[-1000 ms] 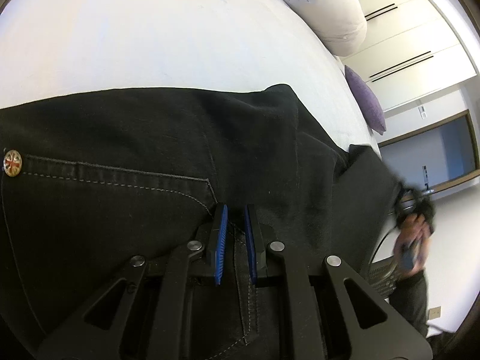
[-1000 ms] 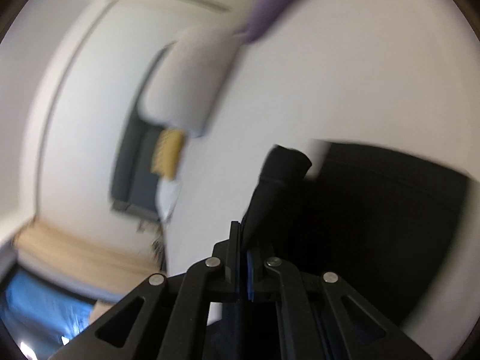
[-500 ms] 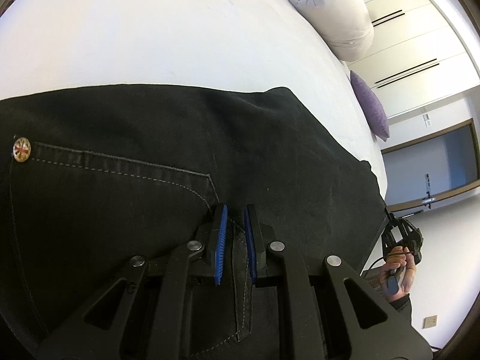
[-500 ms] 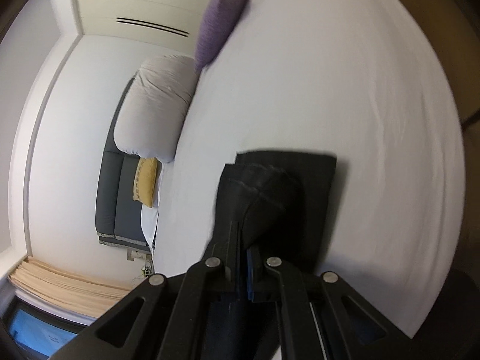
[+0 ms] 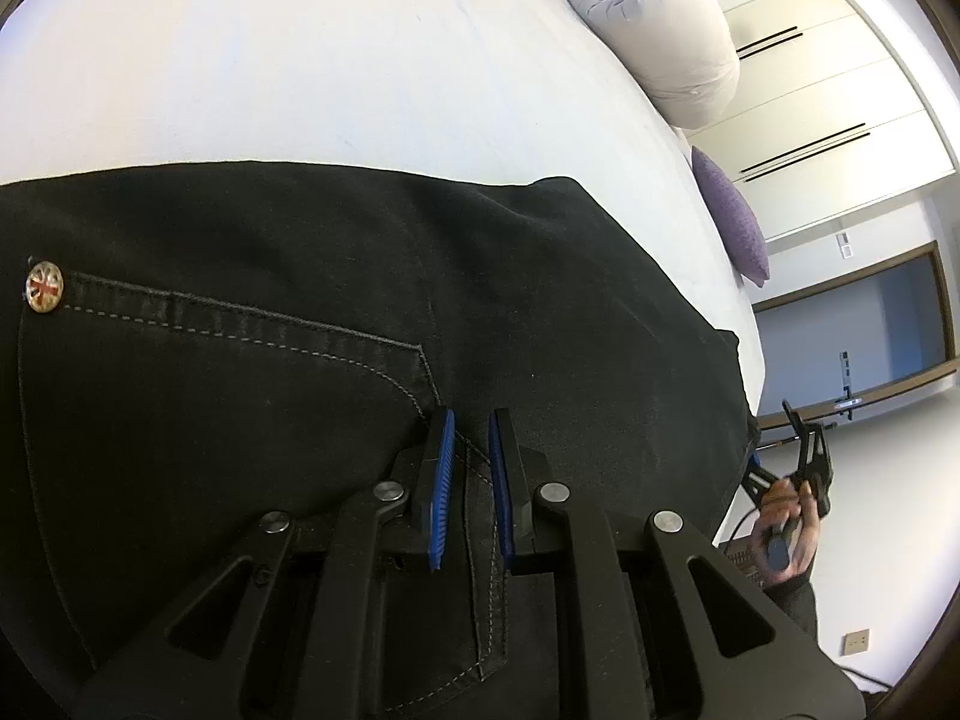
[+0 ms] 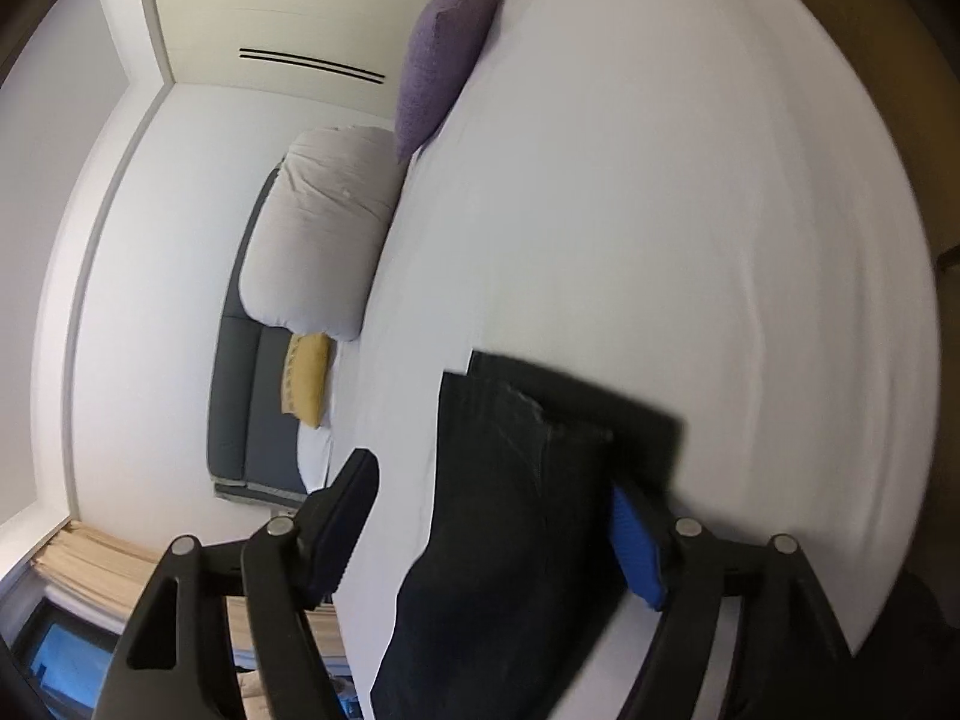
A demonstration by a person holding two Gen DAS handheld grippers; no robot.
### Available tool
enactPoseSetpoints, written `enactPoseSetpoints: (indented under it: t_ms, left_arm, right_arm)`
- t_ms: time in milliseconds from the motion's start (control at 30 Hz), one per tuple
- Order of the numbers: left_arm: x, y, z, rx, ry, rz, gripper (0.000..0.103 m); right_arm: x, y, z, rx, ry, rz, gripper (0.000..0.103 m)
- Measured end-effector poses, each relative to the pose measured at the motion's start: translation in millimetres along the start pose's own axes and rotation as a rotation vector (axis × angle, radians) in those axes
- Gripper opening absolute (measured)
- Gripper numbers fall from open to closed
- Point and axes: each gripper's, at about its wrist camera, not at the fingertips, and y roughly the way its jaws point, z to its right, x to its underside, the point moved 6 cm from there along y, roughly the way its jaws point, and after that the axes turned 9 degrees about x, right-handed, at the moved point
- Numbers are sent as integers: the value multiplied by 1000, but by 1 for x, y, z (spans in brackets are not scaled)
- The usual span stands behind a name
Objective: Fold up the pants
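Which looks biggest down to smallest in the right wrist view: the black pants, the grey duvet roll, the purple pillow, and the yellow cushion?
As they appear in this view:
1. black pants, though closeness to the camera inflates them
2. grey duvet roll
3. purple pillow
4. yellow cushion

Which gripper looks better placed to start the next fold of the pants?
Probably the right gripper: its jaws have just been opening, freeing the leg end of the black pants. The left gripper stays clamped near the pocket, anchoring them.

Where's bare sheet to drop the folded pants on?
Free: the white sheet between the black pants and the grey duvet roll, and right of the pant legs. Crowded: headboard end, by the purple cushion.
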Motion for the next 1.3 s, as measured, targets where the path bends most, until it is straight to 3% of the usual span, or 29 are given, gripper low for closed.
enactPoseSetpoints:
  t_ms: [67,133,167,233,600,833,967,1000,1067,1133,1167,1200,1267,1300]
  left_arm:
    - [0,0,0,-2,1,-1,12]
    - [-1,0,1,-1,2,-3,12]
    - [-1,0,2,0,1,-3,12]
    - [-1,1,2,2,1,-4,12]
    - [-3,6,13,-56,24,-17,12]
    - [-1,7,22,-60,45,-20,12]
    - [-2,7,19,-22,22,-7,12]
    - [-2,7,19,-16,26,-7,12]
    - [-2,8,20,-9,30,-5,12]
    - [-2,9,20,-4,27,0,12]
    - [-2,9,20,-2,27,2,12]
    - [-2,10,20,-2,27,4,12]
    - [-2,12,21,-4,29,6,12]
    - [-2,13,21,-4,30,7,12]
  right_arm:
    - [-4,15,0,12,12,-40,59]
    - [-3,26,-1,54,-38,-91,32]
    - [-2,33,-5,86,-79,-114,28]
    - [-1,36,-10,98,-139,-129,9]
    - [-3,19,13,213,-175,-33,5]
    - [-5,19,24,202,-142,4,4]
    - [1,15,18,218,-267,26,3]
    - [0,15,16,223,-285,16,5]
    - [-9,5,12,240,-307,18,17]
    - [-30,-24,17,365,-246,154,53]
    - [-39,-42,17,424,-209,230,55]
    - [-42,-51,8,423,-229,251,55]
    - [-28,-42,-32,395,-421,183,50]
    - [-12,-27,-53,394,-551,113,39]
